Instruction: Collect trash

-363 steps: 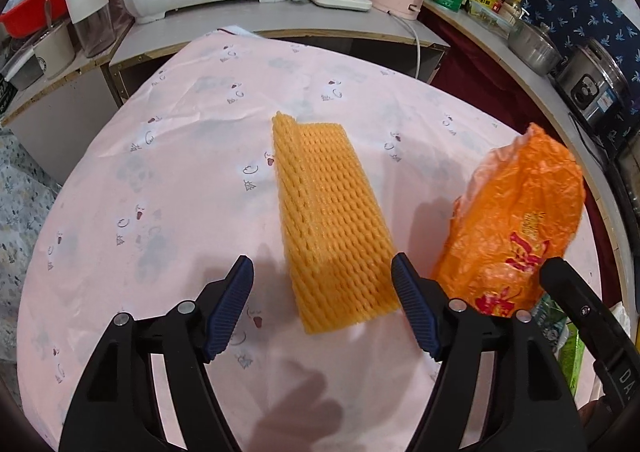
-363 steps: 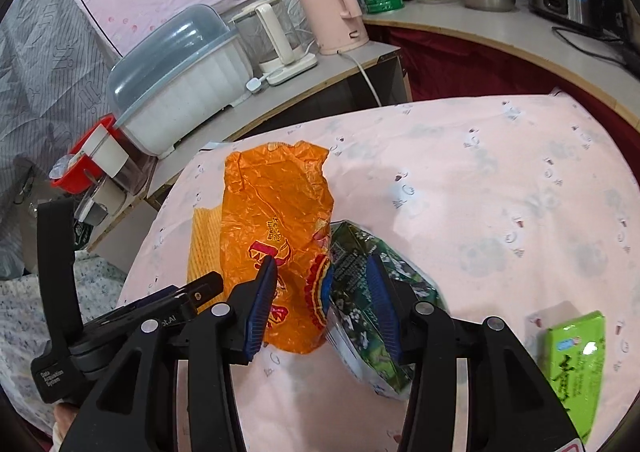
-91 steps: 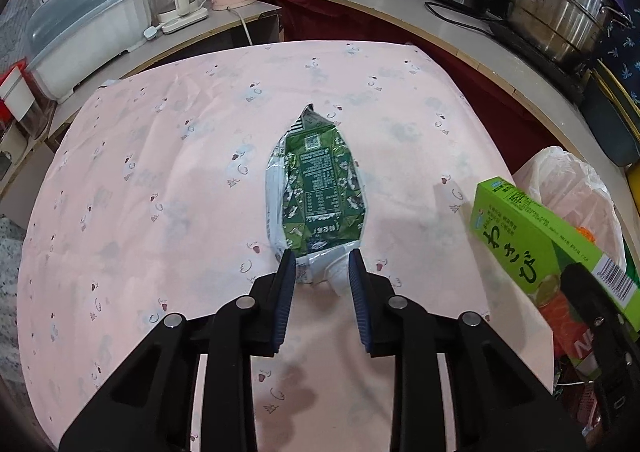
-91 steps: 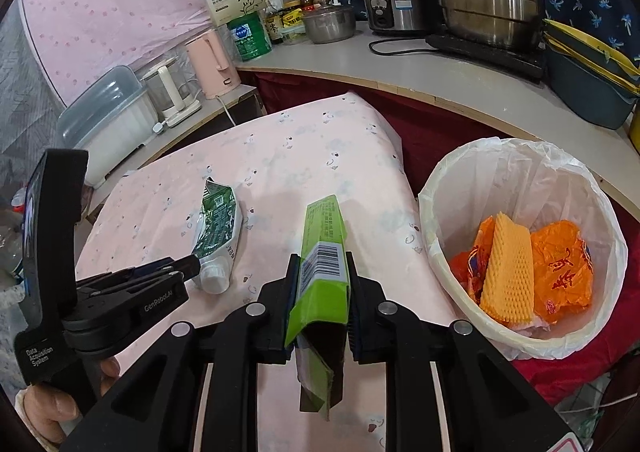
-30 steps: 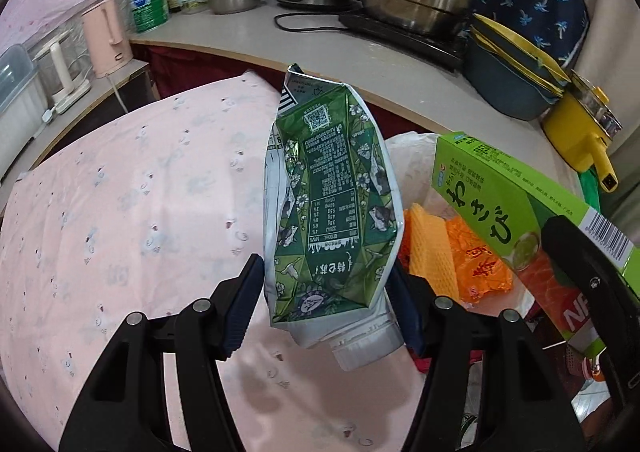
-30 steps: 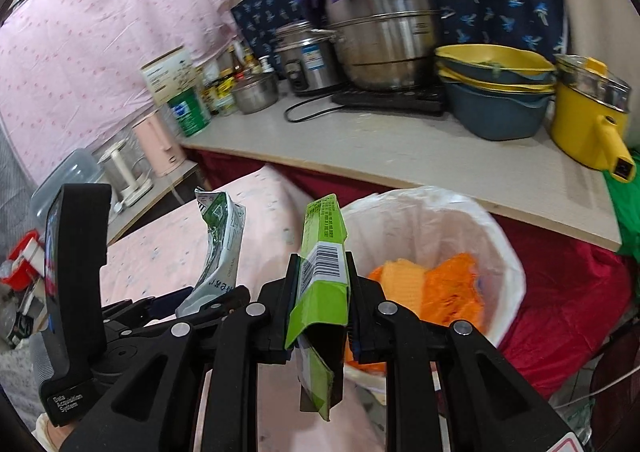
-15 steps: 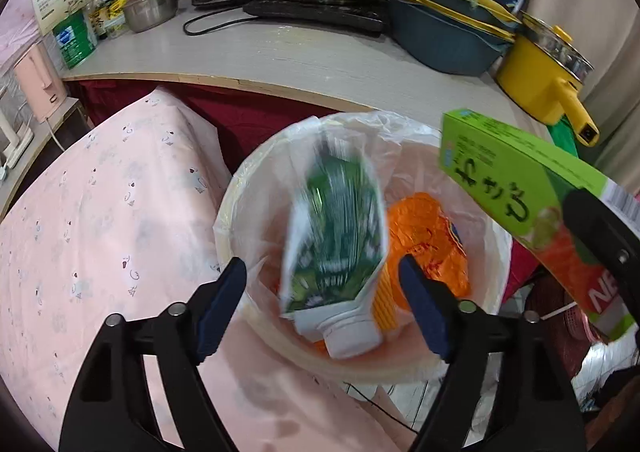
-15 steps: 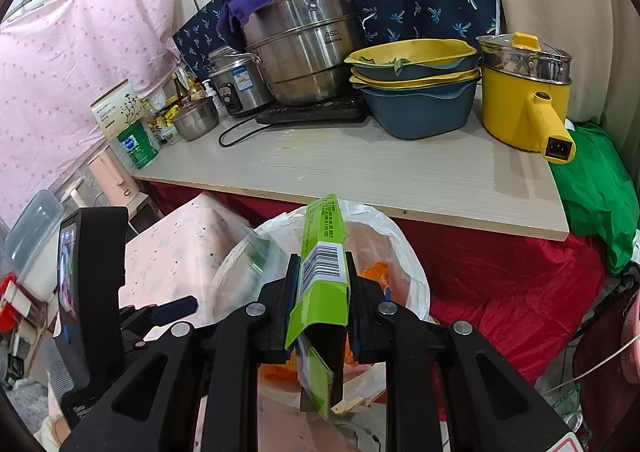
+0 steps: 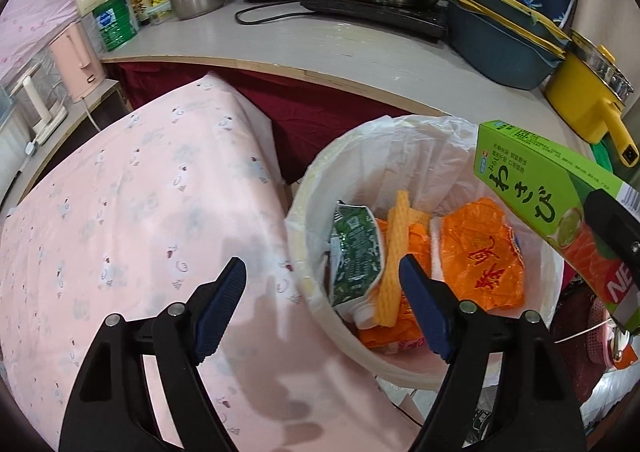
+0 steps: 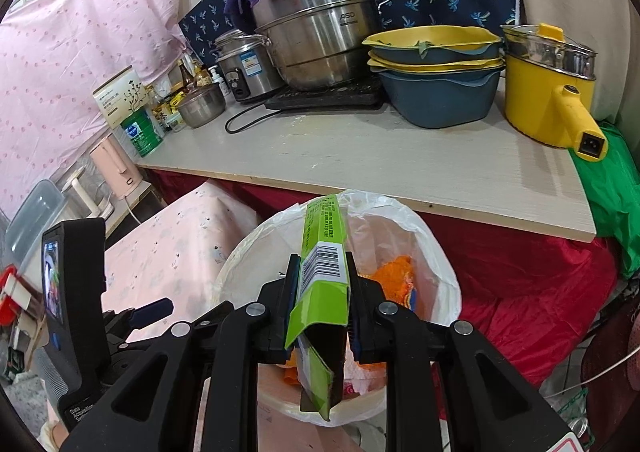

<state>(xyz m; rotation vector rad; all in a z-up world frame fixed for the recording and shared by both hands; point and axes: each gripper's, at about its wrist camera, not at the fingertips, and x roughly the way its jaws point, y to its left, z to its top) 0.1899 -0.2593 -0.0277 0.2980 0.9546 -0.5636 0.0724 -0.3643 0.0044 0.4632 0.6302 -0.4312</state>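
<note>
Both views are evenly and brightly lit and sharp. Soft shadows are cast on the pink tablecloth (image 9: 132, 220). Straight edges are bent by fisheye distortion, and corners are blackened.

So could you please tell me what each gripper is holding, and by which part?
The right gripper clamps the green box near its open end; the left gripper holds nothing.

We are in a home kitchen. On the long counter (image 10: 360, 156) we see a big steel pot (image 10: 316, 40), a rice cooker (image 10: 248, 64), stacked bowls (image 10: 436, 72) and a yellow pot (image 10: 548, 84). We see sauce bottles (image 9: 160, 0) and a pink kettle (image 9: 78, 60) too. A table (image 9: 140, 192) has a pink cloth, and a trash bin (image 9: 420, 368) stands beside it.
</note>
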